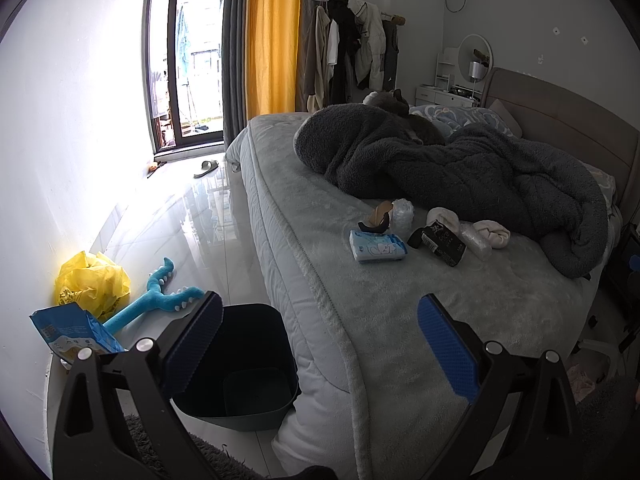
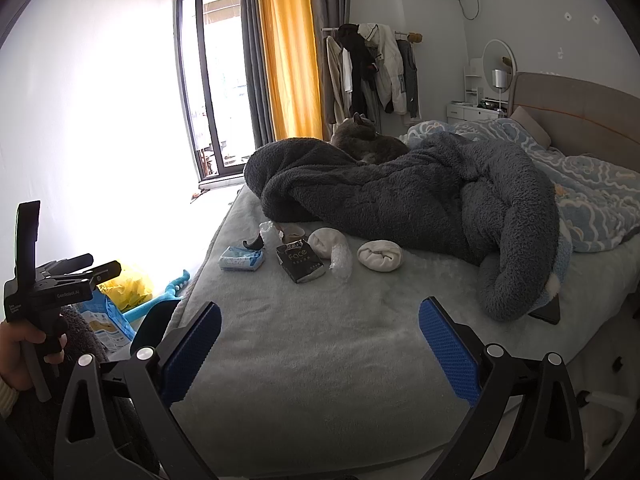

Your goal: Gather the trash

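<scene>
A dark bin (image 1: 244, 364) stands on the floor against the foot of the bed (image 1: 360, 308), right under my open left gripper (image 1: 320, 344). On the bed lie a blue tissue pack (image 1: 378, 246) (image 2: 241, 259), a black "Face" packet (image 1: 442, 242) (image 2: 300, 261), clear bubble wrap (image 1: 402, 214) (image 2: 340, 260), a brown and black scrap (image 1: 378, 216) and two rolled pale socks (image 1: 490, 234) (image 2: 378, 255). My right gripper (image 2: 320, 344) hangs open over the near bed surface, well short of these items. The left gripper's body (image 2: 48, 284) shows at the right wrist view's left edge, held by a hand.
A grey cat (image 2: 368, 142) lies on the dark fleece blanket (image 2: 400, 196). On the floor by the wall sit a yellow plastic bag (image 1: 94, 284), a blue plush toy (image 1: 160, 296) and a blue packet (image 1: 72, 330). A slipper (image 1: 206, 168) lies near the glass door.
</scene>
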A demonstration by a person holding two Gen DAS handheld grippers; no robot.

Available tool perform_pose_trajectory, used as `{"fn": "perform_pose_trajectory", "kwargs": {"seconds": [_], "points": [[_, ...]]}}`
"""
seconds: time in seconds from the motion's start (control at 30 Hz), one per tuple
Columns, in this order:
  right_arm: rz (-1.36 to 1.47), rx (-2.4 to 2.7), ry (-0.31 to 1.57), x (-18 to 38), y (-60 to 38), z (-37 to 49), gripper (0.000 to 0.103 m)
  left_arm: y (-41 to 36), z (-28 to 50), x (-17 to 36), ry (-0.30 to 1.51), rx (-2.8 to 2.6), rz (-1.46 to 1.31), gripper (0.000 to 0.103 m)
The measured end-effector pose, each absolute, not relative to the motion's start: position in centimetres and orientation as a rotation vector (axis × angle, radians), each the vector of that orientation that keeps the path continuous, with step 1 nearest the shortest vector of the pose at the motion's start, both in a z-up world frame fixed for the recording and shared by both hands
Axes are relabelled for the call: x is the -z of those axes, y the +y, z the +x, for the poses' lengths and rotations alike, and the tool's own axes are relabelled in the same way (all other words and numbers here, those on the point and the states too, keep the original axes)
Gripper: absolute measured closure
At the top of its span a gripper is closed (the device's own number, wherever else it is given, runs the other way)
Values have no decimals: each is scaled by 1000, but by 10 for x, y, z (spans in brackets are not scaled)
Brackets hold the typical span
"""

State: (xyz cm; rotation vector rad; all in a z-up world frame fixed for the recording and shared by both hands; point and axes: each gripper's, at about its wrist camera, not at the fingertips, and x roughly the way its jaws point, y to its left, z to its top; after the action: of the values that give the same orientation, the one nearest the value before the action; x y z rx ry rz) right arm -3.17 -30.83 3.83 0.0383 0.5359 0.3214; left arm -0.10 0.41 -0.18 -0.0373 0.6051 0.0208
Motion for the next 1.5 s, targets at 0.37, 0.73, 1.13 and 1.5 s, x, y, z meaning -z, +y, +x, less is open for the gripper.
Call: {"fn": "perform_pose_trajectory", "kwargs": {"seconds": [0.37,0.73,1.13,1.5], "points": [[39,-321,537,-38,-308,-32,3,4,-1,2,605,-21,-37,3],[38,-321,538,-38,-308,-31,3,4,-1,2,607,-21,-37,3],[55,-323,536,-38,-310,-31,3,5,-2,5,608,-21,-37,3],[122,-320,580,-42,-318,-30,3,2,-6,17,607,28,-58,4]]}}
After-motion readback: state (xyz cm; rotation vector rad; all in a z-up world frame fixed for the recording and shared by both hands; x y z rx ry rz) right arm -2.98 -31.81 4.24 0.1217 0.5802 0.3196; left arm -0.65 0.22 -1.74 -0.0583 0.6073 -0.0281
